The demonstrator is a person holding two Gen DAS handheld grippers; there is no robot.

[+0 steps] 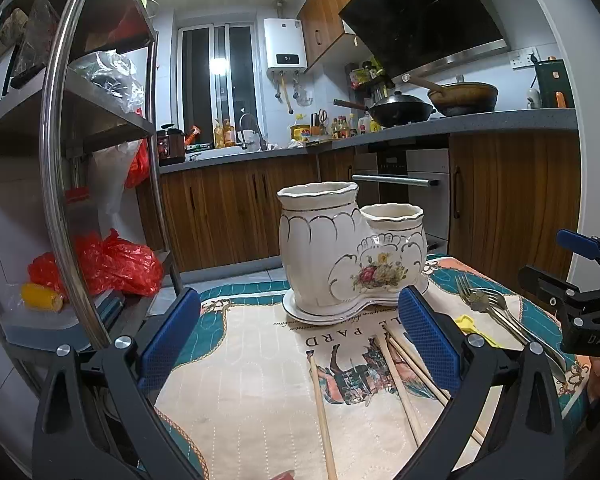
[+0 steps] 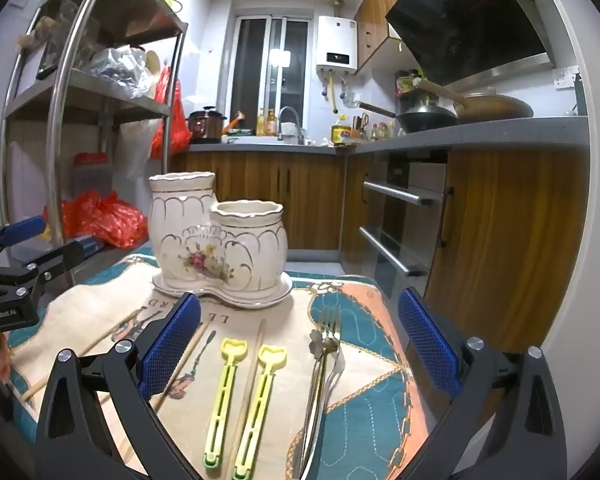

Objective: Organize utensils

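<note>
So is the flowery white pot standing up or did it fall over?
Standing up. The white holder sits flat on its saucer with both mouths facing up.

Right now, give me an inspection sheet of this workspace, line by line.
Surface: quilted teal, cream and orange printed cloth covers the table.
Job's things: white ceramic two-pot floral utensil holder upright on its matching tray; wooden chopsticks loose on the cloth; two yellow-green plastic handled tools; bunched metal forks to their right.
Clutter: nothing seen on the cloth.
Grippers: left gripper open, empty; right gripper open, empty.
Cables: nothing seen.
Surroundings: steel shelf rack with red bags; kitchen counter with woks.
</note>
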